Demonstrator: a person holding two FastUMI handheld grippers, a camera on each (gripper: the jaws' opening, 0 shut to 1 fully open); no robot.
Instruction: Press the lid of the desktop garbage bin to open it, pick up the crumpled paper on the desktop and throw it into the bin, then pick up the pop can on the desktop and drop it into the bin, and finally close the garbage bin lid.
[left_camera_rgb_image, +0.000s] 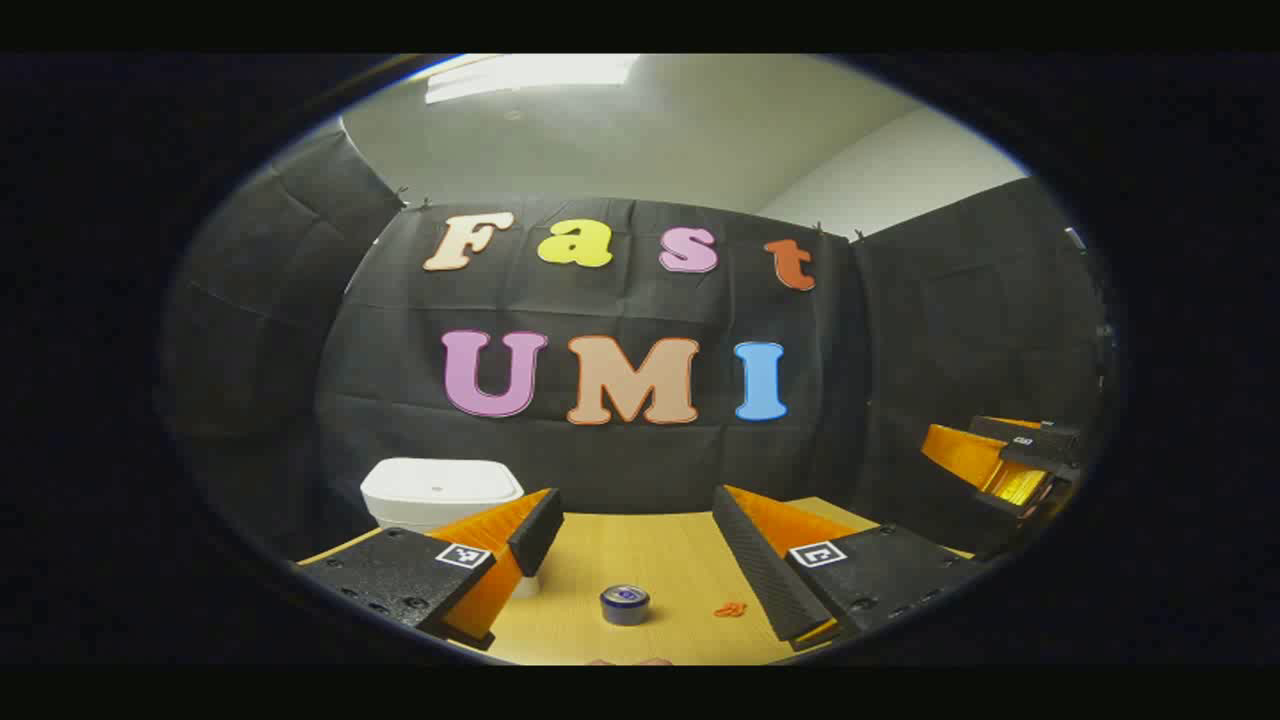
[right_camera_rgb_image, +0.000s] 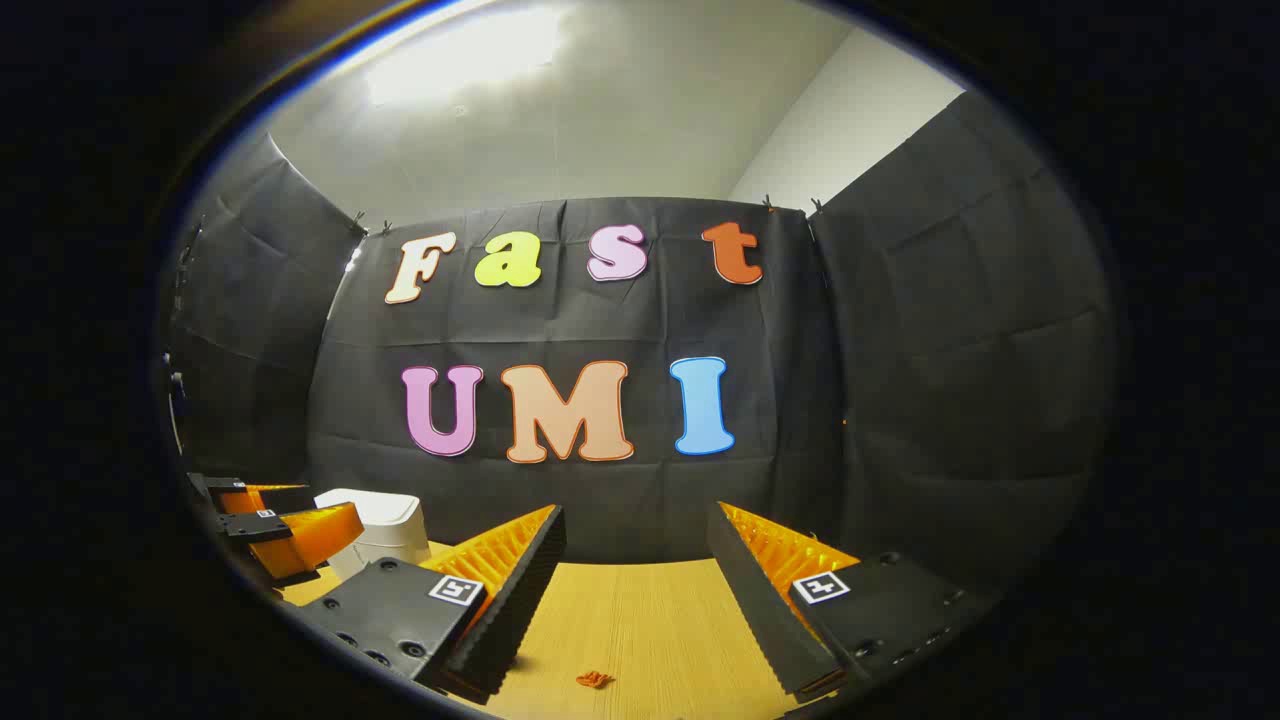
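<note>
White bin (left_camera_rgb_image: 440, 492) sits at the back left of the wooden desktop (left_camera_rgb_image: 650, 560) w/ its lid down, and the pop can (left_camera_rgb_image: 625, 604) stands upright near the front, btwn the left gripper (left_camera_rgb_image: 630, 545) fingers but not touched by them. Left gripper jaws are spread wide, nothing held; right gripper (right_camera_rgb_image: 635, 580) same deal, gaping over bare desktop w/ a small orange scrap (right_camera_rgb_image: 594, 679) lying near it (can't tell what that is). Crumpled paper: can't pick it out tbh.
</note>
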